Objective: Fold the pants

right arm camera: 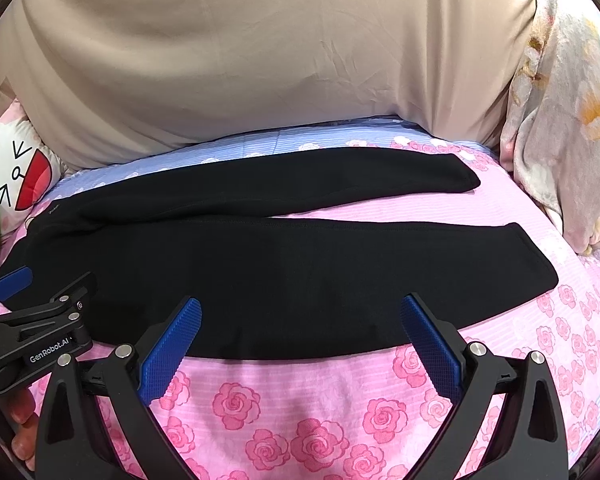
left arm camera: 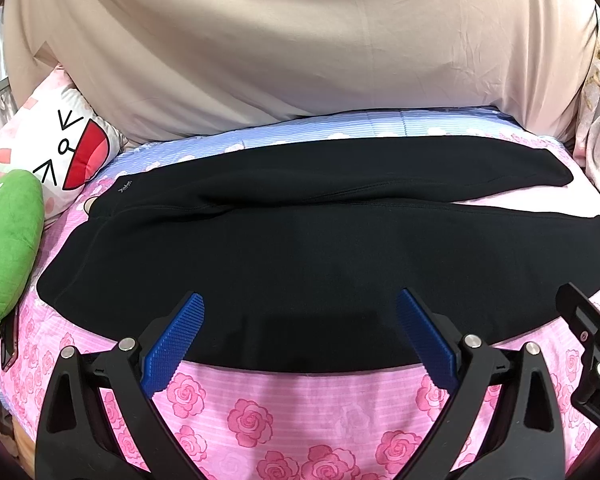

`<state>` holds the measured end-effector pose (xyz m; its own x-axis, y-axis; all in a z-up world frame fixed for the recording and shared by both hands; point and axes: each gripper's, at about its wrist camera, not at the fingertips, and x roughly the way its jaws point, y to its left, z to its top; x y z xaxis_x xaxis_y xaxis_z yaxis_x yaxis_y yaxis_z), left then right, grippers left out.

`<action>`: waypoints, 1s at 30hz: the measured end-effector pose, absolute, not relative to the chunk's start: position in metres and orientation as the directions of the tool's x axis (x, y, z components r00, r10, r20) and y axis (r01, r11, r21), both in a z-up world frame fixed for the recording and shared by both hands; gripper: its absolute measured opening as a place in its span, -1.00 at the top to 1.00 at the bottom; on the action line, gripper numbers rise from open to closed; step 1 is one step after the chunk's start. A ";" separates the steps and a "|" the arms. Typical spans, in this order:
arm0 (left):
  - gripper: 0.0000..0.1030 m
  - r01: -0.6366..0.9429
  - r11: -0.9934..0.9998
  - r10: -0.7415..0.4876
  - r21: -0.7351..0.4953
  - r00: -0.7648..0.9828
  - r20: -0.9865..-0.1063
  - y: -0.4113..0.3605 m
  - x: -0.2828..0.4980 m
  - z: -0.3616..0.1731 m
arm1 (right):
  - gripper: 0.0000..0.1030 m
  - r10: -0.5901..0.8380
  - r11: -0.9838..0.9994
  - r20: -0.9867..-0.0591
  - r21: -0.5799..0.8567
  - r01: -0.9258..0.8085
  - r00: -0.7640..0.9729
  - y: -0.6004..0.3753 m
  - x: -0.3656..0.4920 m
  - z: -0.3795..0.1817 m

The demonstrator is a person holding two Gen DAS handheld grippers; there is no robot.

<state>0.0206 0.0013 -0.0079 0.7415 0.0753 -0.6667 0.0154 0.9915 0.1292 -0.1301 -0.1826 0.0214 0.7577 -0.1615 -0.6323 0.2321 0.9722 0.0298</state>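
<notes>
Black fabric pants [left arm camera: 300,248] lie spread flat across the pink rose-print bedsheet [left arm camera: 300,412].

The left gripper [left arm camera: 300,312] and right gripper [right arm camera: 300,316] both hover at the pants' near edge, blue ribbed fingers [left arm camera: 176,344] spread wide apart, holding nothing. The waistband sits at left beside a green plush pillow [left arm camera: 8,240]; both legs run rightward.

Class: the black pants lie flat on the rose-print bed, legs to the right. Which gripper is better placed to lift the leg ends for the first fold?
Probably the right gripper: it hangs open nearer the leg ends of the pants; the left gripper sits nearer the waist.
</notes>
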 end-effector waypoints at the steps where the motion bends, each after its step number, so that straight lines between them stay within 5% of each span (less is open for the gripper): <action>1: -0.85 0.015 0.992 0.075 0.128 0.741 -0.667 0.001 0.021 -0.008 | -0.90 -0.149 0.973 -0.634 0.043 0.228 0.759 -0.185 -0.129 0.021; 6: -0.85 0.004 0.992 0.083 0.129 0.742 -0.665 0.005 0.027 -0.008 | -0.90 -0.073 0.965 -0.650 0.145 0.218 0.757 -0.224 -0.117 0.014; 11: -0.86 -0.028 0.990 0.113 0.138 0.742 -0.661 0.018 0.042 -0.008 | -0.90 -0.177 0.954 -0.624 0.079 0.288 0.761 -0.315 -0.069 0.025; 24: -0.86 -0.229 0.956 0.292 0.182 0.715 -0.635 0.124 0.142 0.002 | -0.88 -0.187 0.940 -0.758 0.047 0.339 0.624 -0.475 0.140 0.000; 26: -0.87 -0.253 0.950 0.311 0.183 0.706 -0.636 0.154 0.166 0.008 | -0.72 -0.174 0.936 -0.784 0.057 0.348 0.596 -0.483 0.155 -0.013; 28: -0.89 -0.300 0.931 0.362 0.207 0.684 -0.634 0.184 0.188 0.014 | -0.24 -0.141 0.940 -0.804 0.074 0.332 0.578 -0.486 0.163 -0.021; 30: -0.91 -0.339 0.918 0.387 0.203 0.668 -0.636 0.216 0.210 0.020 | -0.12 -0.165 0.939 -0.801 0.051 0.339 0.576 -0.483 0.164 -0.024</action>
